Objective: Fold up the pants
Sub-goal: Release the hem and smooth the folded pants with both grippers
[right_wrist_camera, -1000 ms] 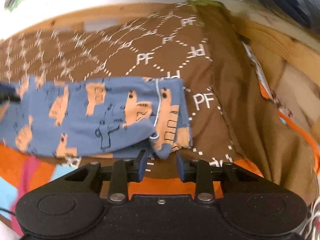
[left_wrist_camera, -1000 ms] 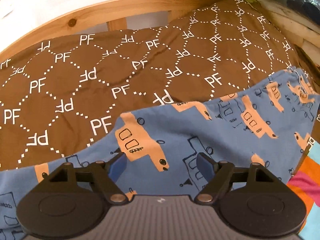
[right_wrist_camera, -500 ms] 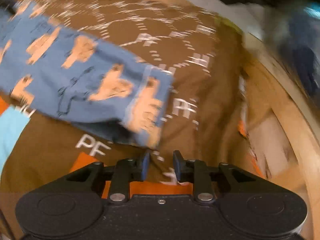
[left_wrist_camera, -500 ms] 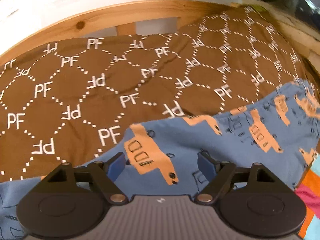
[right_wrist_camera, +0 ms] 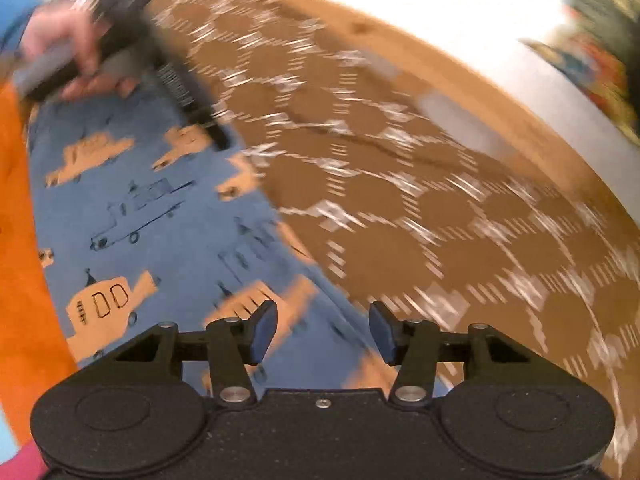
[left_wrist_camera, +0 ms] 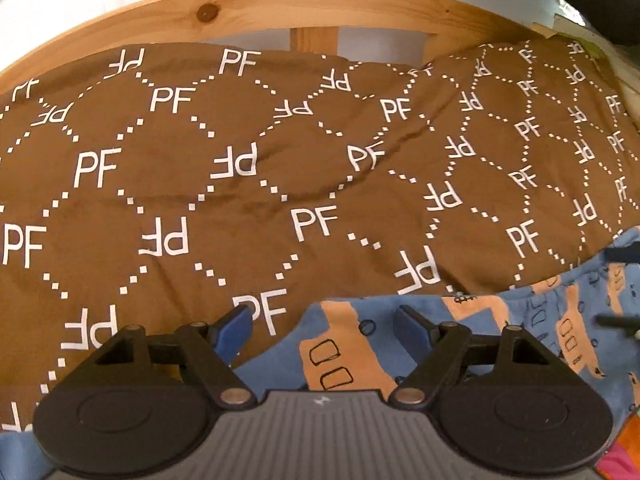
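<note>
The blue pants (left_wrist_camera: pixel 532 332) with orange vehicle prints lie flat on a brown "PF" blanket (left_wrist_camera: pixel 240 184). In the left wrist view my left gripper (left_wrist_camera: pixel 322 326) is open and empty, hovering over the pants' far edge. In the right wrist view the pants (right_wrist_camera: pixel 168 216) stretch from the lower middle to the upper left. My right gripper (right_wrist_camera: pixel 322 328) is open and empty above their right edge. The hand holding the left gripper (right_wrist_camera: pixel 120 40) shows at the upper left, blurred.
A wooden bed rail (left_wrist_camera: pixel 312 4) runs along the far side of the blanket, with a white wall behind. Orange fabric (right_wrist_camera: pixel 20 260) lies along the left of the pants in the right wrist view. That view is motion-blurred.
My right gripper has swung left over the pants and opened wider. My left gripper has drawn back, so more brown blanket and less of the pants show ahead of it.
</note>
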A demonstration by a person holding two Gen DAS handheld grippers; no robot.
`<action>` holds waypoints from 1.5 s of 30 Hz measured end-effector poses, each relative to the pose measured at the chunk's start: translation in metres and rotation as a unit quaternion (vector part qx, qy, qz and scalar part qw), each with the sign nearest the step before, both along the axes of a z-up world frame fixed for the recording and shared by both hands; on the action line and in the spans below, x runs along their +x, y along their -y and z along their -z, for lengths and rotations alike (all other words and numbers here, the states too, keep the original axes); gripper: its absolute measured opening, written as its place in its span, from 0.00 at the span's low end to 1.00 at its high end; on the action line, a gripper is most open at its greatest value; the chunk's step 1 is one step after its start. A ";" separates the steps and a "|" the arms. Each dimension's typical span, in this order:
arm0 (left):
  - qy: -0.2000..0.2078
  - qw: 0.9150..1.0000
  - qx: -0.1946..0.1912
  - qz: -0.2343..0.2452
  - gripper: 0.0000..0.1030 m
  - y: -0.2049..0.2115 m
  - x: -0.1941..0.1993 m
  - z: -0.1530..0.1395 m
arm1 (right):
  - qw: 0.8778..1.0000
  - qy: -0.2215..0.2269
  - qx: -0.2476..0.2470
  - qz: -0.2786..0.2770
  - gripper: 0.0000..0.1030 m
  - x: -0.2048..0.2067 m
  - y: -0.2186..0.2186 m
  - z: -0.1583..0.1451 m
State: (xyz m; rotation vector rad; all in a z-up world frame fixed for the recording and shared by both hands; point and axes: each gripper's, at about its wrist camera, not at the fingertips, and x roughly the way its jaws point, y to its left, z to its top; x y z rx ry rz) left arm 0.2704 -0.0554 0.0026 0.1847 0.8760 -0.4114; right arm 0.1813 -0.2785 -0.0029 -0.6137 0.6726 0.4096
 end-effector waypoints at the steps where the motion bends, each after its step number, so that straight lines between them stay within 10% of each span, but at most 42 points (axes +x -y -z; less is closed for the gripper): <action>1: -0.001 1.000 0.004 0.000 0.80 0.001 0.001 0.001 | 1.000 -0.003 -0.020 -0.009 0.52 0.006 -0.008 0.007; 10: 0.025 0.998 0.057 0.021 0.81 0.003 -0.009 0.004 | 0.993 0.027 -0.015 0.111 0.75 0.037 0.040 0.001; 20: 0.061 0.997 0.055 0.005 0.88 -0.020 -0.041 -0.016 | 0.964 0.080 0.076 0.242 0.76 -0.057 0.098 -0.029; 24: 0.072 0.995 0.054 0.044 0.89 -0.001 -0.070 -0.008 | 0.957 0.060 0.023 0.281 0.78 -0.085 0.106 -0.001; 30: 0.108 0.986 0.115 0.045 0.88 0.028 -0.090 0.007 | 0.912 0.069 0.082 0.396 0.85 -0.090 0.164 -0.002; 37: 0.151 0.964 0.001 0.220 0.89 0.111 -0.089 -0.038 | 0.930 0.057 0.148 0.331 0.78 -0.123 0.144 -0.012; 45: 0.074 0.932 -0.017 0.356 0.74 0.247 -0.063 -0.026 | 0.894 -0.005 0.267 0.359 0.51 -0.119 0.188 -0.004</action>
